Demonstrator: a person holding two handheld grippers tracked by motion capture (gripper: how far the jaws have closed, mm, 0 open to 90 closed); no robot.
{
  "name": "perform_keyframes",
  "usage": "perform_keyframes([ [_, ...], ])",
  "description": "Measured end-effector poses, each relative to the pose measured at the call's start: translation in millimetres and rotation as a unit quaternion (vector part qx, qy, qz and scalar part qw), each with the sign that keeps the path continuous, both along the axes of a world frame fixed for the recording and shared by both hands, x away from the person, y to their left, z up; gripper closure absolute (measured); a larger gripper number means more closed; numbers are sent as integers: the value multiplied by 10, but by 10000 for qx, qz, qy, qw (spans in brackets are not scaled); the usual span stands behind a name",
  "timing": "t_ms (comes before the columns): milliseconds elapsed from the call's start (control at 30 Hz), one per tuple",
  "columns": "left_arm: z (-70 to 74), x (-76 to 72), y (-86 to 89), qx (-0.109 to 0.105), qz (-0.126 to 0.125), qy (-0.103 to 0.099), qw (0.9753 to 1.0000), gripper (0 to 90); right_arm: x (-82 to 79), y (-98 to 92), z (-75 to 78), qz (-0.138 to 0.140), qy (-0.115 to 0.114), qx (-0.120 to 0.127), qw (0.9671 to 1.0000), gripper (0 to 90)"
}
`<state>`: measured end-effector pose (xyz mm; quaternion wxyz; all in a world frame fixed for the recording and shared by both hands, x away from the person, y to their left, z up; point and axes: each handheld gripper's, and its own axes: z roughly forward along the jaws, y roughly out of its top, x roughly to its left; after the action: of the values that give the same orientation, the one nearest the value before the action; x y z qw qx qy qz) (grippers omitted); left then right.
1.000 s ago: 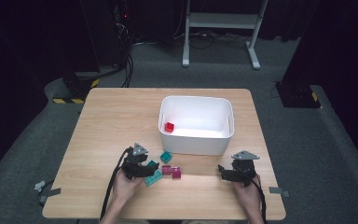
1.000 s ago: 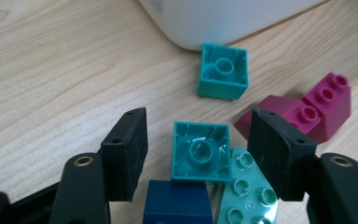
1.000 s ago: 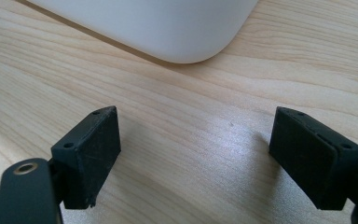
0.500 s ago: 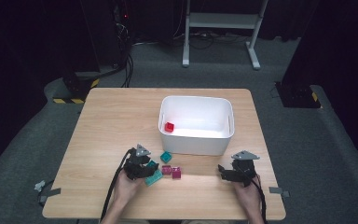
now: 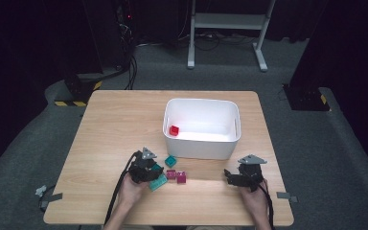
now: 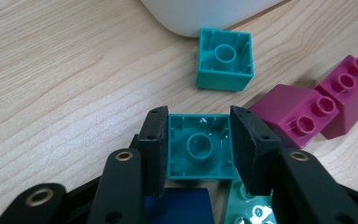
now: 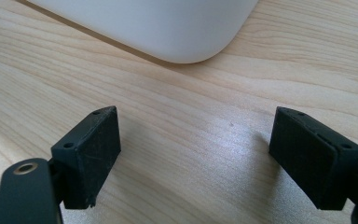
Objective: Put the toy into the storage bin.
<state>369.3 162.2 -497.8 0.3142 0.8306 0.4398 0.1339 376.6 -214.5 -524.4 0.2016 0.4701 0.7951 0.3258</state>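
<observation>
Teal block sits clamped in the left tool, presumably for the white bin, while the right tool rests wide open on the worktop.

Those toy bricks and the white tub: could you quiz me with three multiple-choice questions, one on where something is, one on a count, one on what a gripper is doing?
1. Where is the red brick?
A. inside the white tub
B. on the floor
C. in the right gripper

2. How many magenta bricks lie on the table?
A. none
B. two
C. five

3. What is between the left gripper jaws?
A. nothing
B. a teal brick
C. a cable

Answers: 1 A, it sits on the tub floor; 2 B, two lie side by side; 3 B, the jaws press its sides.
</observation>
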Motion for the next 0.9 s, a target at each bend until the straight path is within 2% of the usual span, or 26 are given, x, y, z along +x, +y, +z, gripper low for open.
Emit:
perform_keyframes([
  [333,120,15,53,-279,24,-102,9996,589,0,0,0,1,-1,-1,10000,161],
  [567,162,22,117,-427,62,-71,9990,589,0,0,0,-2,0,2,10000,162],
  [633,193,27,132,-413,66,-110,9991,590,0,1,0,-4,-1,3,10000,162],
  [900,337,58,231,-617,103,-173,9979,590,0,1,0,-5,-2,5,10000,162],
])
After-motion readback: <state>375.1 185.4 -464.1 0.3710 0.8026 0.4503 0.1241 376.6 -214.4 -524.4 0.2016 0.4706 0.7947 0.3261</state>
